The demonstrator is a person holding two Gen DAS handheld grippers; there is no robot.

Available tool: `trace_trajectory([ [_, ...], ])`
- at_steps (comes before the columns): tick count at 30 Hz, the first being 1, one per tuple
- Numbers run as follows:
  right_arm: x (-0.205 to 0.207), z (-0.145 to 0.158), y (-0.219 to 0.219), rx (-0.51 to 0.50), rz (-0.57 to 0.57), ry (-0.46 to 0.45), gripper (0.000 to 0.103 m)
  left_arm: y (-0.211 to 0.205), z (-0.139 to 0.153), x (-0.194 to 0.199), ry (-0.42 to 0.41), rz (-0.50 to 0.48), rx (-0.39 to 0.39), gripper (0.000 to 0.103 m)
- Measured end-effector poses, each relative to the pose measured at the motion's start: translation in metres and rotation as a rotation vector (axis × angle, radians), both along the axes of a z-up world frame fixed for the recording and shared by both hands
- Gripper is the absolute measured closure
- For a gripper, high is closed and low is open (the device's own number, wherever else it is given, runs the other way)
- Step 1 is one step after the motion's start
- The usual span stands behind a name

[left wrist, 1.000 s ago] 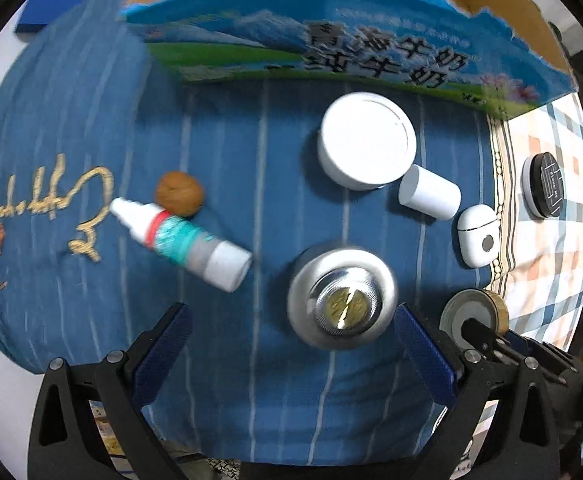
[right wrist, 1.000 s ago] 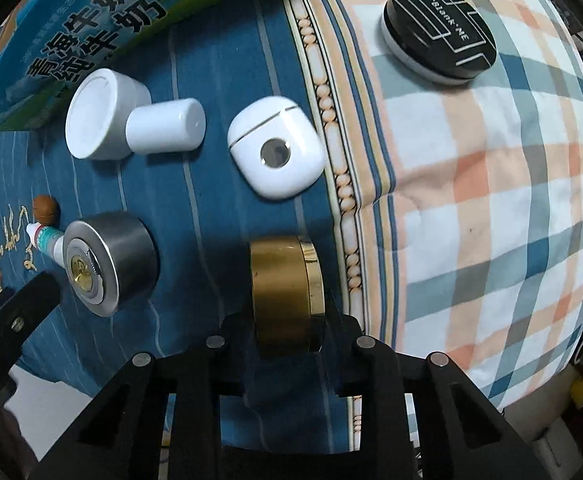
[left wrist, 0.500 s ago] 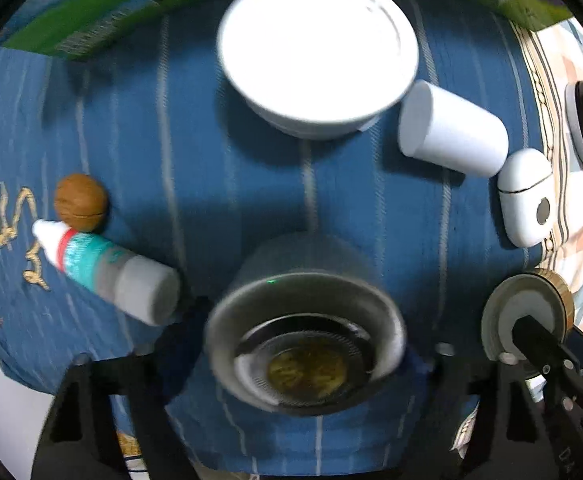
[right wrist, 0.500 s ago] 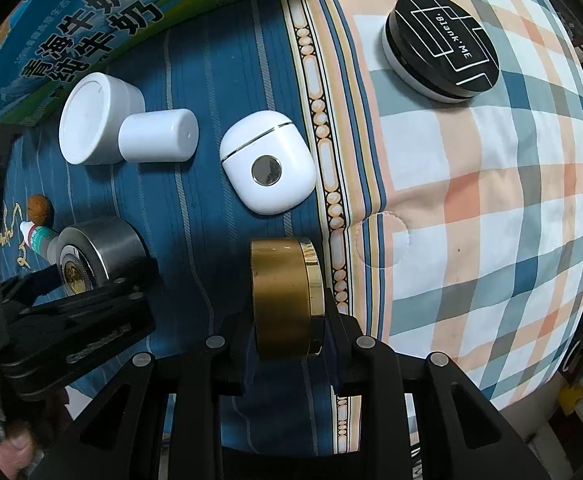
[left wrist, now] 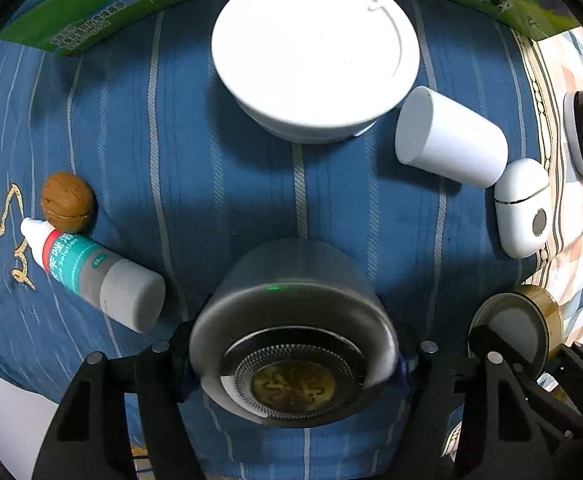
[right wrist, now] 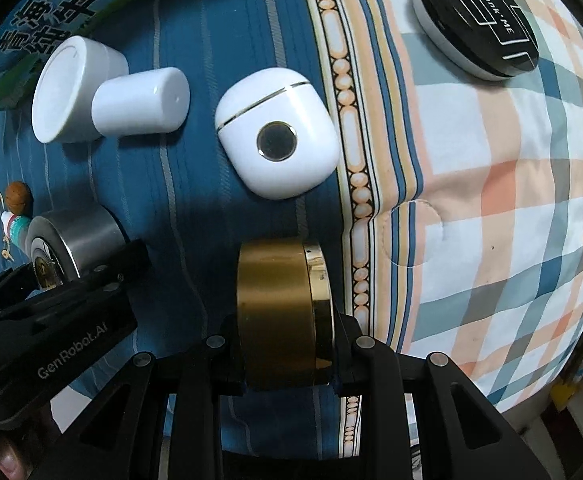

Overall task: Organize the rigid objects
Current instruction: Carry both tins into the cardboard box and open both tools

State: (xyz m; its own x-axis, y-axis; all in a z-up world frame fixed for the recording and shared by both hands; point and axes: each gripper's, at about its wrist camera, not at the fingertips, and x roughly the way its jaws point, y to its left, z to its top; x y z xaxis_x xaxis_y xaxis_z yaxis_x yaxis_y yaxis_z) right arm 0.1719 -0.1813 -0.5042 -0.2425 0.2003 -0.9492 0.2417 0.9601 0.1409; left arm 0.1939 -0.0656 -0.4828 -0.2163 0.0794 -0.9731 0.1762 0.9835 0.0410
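My left gripper is shut on a silver metal cylinder with a gold emblem in its end, lying on the blue striped cloth. The cylinder also shows in the right wrist view, with the left gripper's black body in front of it. My right gripper is shut on a gold round tin, held on edge; the tin also shows in the left wrist view. A white round jar, a white cap and a white earbud case lie beyond.
A walnut and a small teal-labelled dropper bottle lie left of the cylinder. A black-lidded round compact sits on the plaid cloth at far right. A green and blue milk carton box borders the far edge.
My left gripper moved forward onto the silver cylinder and closed on it. My right gripper kept hold of the gold tin and moved slightly closer to the earbud case.
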Motion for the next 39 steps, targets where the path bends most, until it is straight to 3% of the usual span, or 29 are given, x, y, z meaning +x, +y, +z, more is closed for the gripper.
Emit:
trace_trajectory([
  [7,0.003,0.007,-0.006,-0.013,0.008,-0.021,0.074,-0.001,0.009,-0.014,-0.035,0.018,0.005,0.034],
  [16,0.000,0.037,-0.018,-0.013,0.020,-0.075,0.074,0.012,0.038,-0.026,-0.085,0.057,-0.026,0.034],
  [23,-0.003,0.072,-0.036,0.016,0.034,-0.129,0.074,0.019,0.088,-0.033,-0.165,0.078,-0.061,0.034],
  [29,-0.001,0.120,-0.048,0.058,0.063,-0.209,0.075,0.014,0.159,-0.028,-0.264,0.123,-0.136,0.034],
  [34,0.018,0.175,-0.054,0.085,0.085,-0.302,0.075,-0.010,0.204,-0.003,-0.339,0.110,-0.173,0.034],
  [39,0.045,0.202,-0.047,0.083,0.076,-0.375,0.075,-0.024,0.233,0.029,-0.391,0.076,-0.171,0.034],
])
